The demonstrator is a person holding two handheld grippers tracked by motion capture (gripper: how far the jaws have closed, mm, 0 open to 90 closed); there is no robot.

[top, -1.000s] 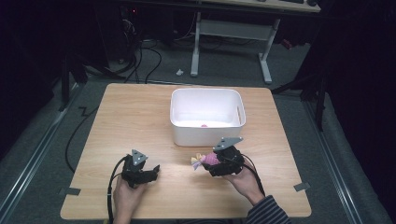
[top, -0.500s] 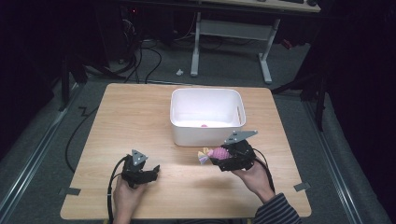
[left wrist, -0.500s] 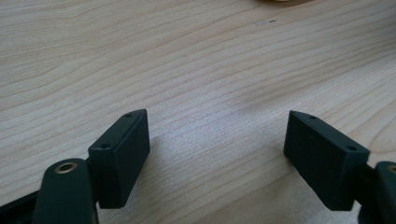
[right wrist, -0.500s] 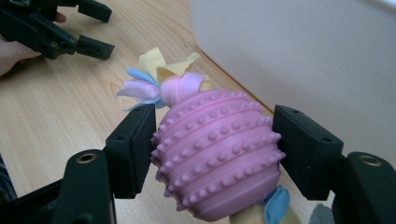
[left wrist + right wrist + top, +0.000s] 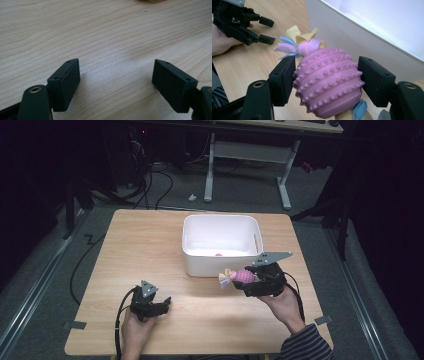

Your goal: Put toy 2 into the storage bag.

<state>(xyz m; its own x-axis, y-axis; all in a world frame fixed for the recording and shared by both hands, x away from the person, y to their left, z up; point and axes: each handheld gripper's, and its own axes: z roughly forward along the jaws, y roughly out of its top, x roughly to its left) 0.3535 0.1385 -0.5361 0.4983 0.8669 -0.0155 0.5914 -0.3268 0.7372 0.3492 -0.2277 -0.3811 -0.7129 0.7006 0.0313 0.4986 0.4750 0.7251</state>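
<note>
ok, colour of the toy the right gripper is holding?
Pink studded body with yellow, blue and lilac fabric tufts; clearest in the right gripper view.

From high on the person's side we look forward and down over the whole desk (image 5: 150, 245); the left gripper (image 5: 116, 85) camera skims bare wood close up; the right gripper (image 5: 327, 82) camera faces the white bin (image 5: 372, 32) closely, sharing it with the high view.
</note>
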